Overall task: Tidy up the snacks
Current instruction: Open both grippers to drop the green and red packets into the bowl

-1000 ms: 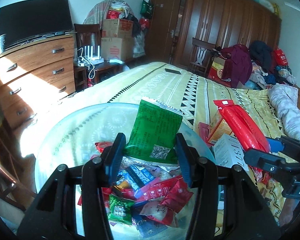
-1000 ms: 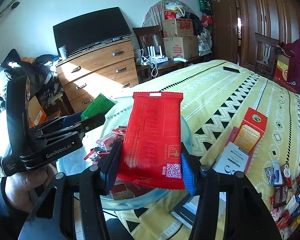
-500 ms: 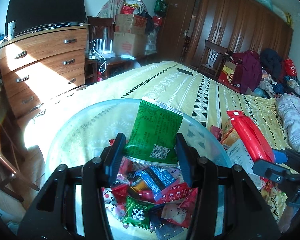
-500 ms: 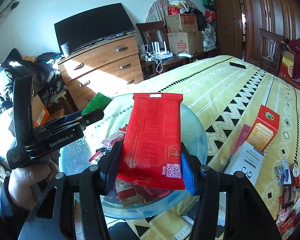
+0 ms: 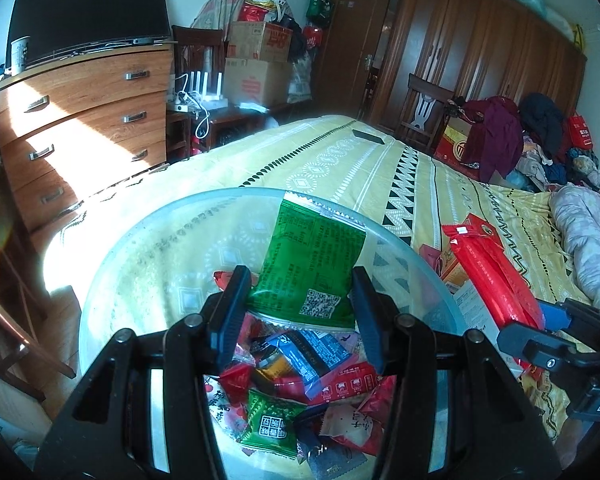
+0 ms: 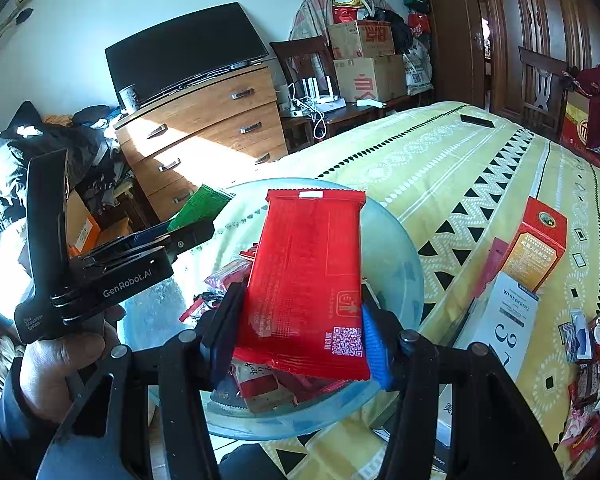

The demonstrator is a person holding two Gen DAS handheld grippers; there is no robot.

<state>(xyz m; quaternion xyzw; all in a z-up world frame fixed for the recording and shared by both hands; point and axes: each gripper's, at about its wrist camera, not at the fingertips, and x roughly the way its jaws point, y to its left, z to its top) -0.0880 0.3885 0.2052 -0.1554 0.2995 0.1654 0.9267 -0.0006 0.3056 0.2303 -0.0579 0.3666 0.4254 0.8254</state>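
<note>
My left gripper [image 5: 300, 304] is shut on a green snack packet [image 5: 312, 264], held upright over a clear glass bowl [image 5: 140, 232] with several wrapped snacks [image 5: 300, 384] in it. My right gripper [image 6: 300, 332] is shut on a flat red packet [image 6: 308, 276], held upright above the same bowl [image 6: 412, 276]. In the right wrist view the left gripper [image 6: 196, 232] comes in from the left in a person's hand [image 6: 60, 364], the green packet [image 6: 200, 208] sticking out of it. The left wrist view shows the right gripper [image 5: 528, 328] with the red packet [image 5: 496, 276] at the right.
The bowl sits at the corner of a bed with a yellow patterned cover [image 6: 460, 160]. A red-orange box [image 6: 540, 240], a white box [image 6: 508, 320] and several loose snacks [image 6: 588, 368] lie to the right. A wooden dresser [image 6: 204, 132] stands beyond the bed's edge.
The right gripper with the red packet has drifted a little lower and closer over the bowl. In the left wrist view the bowl has slid rightwards. Both grips are unchanged.
</note>
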